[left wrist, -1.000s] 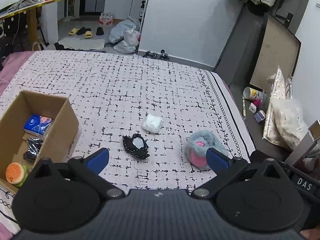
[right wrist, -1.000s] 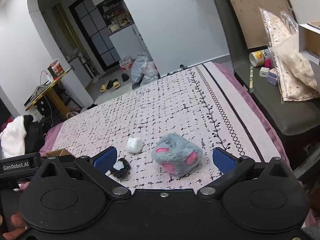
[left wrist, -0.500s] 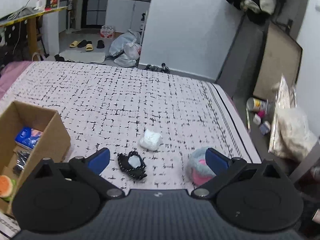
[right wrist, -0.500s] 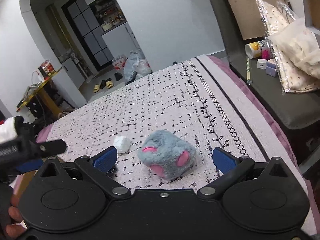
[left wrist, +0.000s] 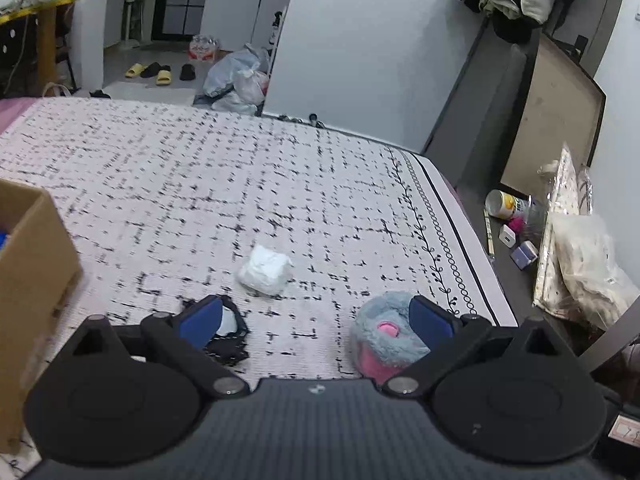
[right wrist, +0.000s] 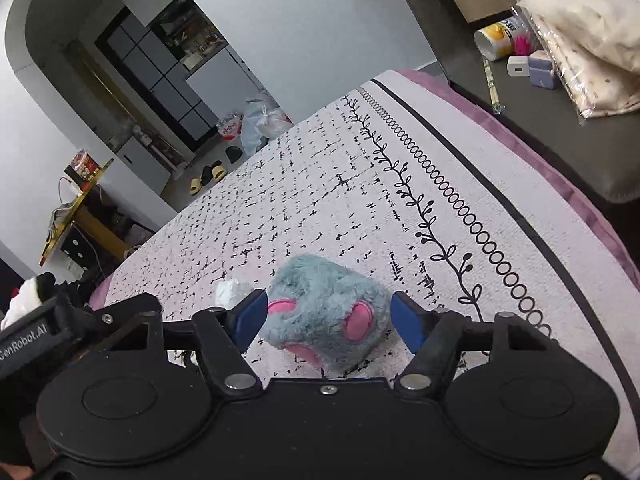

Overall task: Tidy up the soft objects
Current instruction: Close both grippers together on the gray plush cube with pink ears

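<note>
Closing around the grey plush toy, the right gripper had its blue pads on either side of the fur, the left pad apparently at the fur and a sliver of bedspread showing by the right one, so the grip looked not yet firm. The toy lay on the patterned bedspread near its bordered edge, a shaggy grey lump with pink patches. The left gripper hung with fingers spread wide and empty, low over the bed. A crumpled white bundle and a small black item lay loose on the bedspread, while the cardboard box stood at the left. Judging by that, sorting seemed unfinished, with three soft things yet to stow.
</note>
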Tool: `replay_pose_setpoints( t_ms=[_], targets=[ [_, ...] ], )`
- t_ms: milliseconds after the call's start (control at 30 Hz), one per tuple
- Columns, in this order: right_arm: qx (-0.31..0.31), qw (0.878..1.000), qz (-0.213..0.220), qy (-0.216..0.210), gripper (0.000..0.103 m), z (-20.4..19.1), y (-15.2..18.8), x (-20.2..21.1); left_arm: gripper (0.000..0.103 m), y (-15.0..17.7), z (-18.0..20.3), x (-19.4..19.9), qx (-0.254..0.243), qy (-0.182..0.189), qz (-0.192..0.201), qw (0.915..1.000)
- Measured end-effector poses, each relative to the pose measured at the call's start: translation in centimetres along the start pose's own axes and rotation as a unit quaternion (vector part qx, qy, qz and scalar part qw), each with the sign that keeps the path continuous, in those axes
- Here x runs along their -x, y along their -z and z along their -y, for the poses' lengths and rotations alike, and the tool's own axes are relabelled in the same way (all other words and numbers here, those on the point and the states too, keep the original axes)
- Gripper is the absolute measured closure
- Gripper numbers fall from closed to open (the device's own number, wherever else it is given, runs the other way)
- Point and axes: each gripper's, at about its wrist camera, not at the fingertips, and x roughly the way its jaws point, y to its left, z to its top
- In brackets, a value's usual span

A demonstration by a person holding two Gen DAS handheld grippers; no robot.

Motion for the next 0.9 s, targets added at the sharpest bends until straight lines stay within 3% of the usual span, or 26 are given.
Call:
replay_pose_setpoints(
  t_ms=[167,367,500,633,867,900],
  targets=[
    [-0.011,1.000,-0.009,0.005,0.037,0.4,0.0,-1.1,0.004,0.2,0.0,-1.9,0.010,0.012,-0.012,0.9998],
    [-0.041,0.998,-0.034,0.013,0.037,1.6,0.2,-2.5,0.014,0.3,0.7,-4.1,0.016,0.031,-0.034,0.9988],
    [-0.060,0.997,-0.046,0.002,0.042,2.3,0.6,-2.8,0.029,0.6,1.2,-5.7,0.022,0.042,-0.057,0.9973],
    [-0.084,0.995,-0.048,-0.019,0.057,3.0,0.8,-2.8,0.050,1.2,1.3,-7.2,0.045,0.058,-0.087,0.9935],
    [-0.088,0.995,-0.046,-0.027,0.060,3.1,1.1,-2.7,0.053,1.6,1.1,-8.4,0.082,0.066,-0.118,0.9874],
    [-0.089,0.995,-0.046,-0.029,0.060,3.1,1.1,-2.7,0.057,1.6,1.0,-8.4,0.086,0.069,-0.122,0.9864]
  ],
)
